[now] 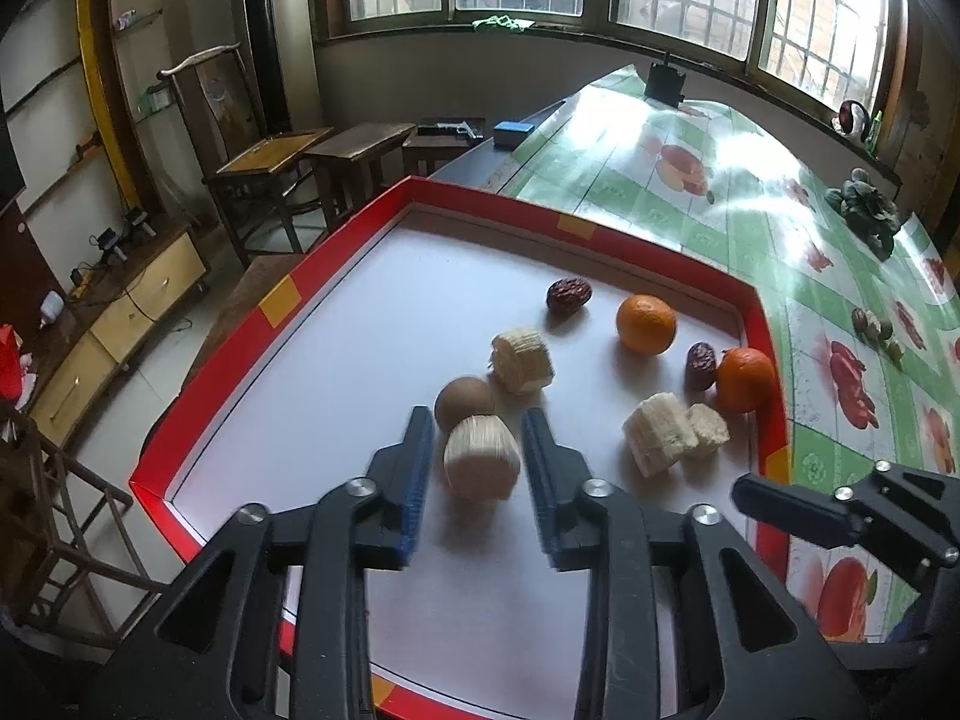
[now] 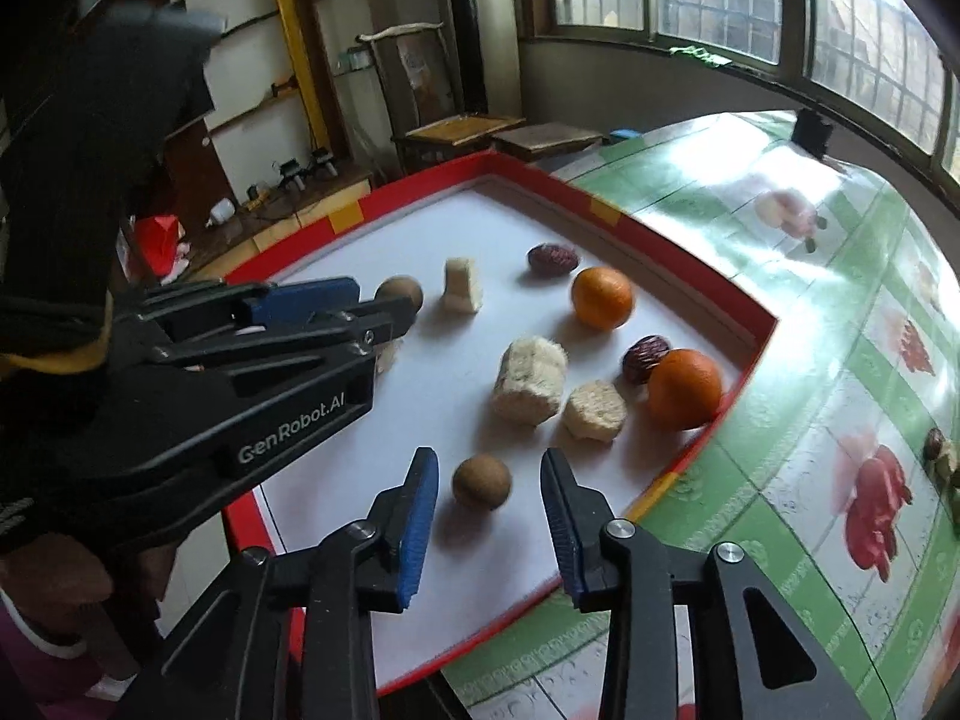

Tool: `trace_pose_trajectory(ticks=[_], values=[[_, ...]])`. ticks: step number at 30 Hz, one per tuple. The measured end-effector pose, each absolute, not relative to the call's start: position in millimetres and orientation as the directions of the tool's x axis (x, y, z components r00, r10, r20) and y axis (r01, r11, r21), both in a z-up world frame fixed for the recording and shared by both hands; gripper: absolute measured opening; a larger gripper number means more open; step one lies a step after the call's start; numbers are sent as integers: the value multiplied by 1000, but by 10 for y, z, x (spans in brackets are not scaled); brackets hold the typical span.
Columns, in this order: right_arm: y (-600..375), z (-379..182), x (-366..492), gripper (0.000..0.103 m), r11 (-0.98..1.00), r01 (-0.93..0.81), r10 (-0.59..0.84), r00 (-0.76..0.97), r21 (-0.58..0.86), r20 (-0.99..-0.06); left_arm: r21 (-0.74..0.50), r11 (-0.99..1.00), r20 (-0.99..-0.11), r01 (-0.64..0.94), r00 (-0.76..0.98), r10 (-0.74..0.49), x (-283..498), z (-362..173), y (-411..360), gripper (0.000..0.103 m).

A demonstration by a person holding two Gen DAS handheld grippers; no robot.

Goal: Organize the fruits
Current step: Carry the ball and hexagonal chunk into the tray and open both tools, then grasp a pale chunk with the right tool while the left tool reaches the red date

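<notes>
The left hand-held gripper [image 1: 477, 468] stands open astride a ribbed, pale corn piece [image 1: 482, 457] at lower centre; the right hand-held gripper [image 2: 489, 504] gapes around a round, matte brown fruit [image 2: 482, 481]. Both lie in the red-rimmed white tray [image 1: 288, 300]. "GenRobot.AI" marks the left one's black side.

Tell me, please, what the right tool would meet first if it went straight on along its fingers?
Most likely the small brown round fruit: it sits between the open fingers of the right tool, apart from both. Beyond it lie the pale corn chunks. Depth is hard to judge through the fisheye.
</notes>
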State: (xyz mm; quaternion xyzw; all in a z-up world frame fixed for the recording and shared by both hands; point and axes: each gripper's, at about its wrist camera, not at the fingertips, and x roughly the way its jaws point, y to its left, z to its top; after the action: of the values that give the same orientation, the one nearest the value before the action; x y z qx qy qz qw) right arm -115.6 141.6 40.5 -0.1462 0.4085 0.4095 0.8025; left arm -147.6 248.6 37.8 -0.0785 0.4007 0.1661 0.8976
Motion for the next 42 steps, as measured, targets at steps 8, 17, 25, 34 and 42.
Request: trace_pose_trajectory(ticks=[8, 17, 25, 34, 42], values=[[1005, 611, -1100, 38, 685, -719, 542, 401, 113, -739, -6, 942, -709, -335, 666, 232, -1438, 537, 2224, 68], [418, 658, -962, 39, 778, -616, 489, 473, 121, -733, -10, 977, -711, -214, 689, 144, -1222, 617, 1661, 68], [-155, 607, -851, 39, 849, -514, 422, 520, 123, -743, -16, 993, -730, -113, 680, 65, -968, 598, 1152, 68], [-721, 519, -690, 40, 898, -420, 369, 548, 134, -751, -22, 999, -766, -24, 643, -1, -661, 500, 702, 68], [-1159, 371, -360, 40, 931, -342, 309, 560, 126, -769, -50, 998, -801, 35, 595, -62, -330, 402, 384, 68]])
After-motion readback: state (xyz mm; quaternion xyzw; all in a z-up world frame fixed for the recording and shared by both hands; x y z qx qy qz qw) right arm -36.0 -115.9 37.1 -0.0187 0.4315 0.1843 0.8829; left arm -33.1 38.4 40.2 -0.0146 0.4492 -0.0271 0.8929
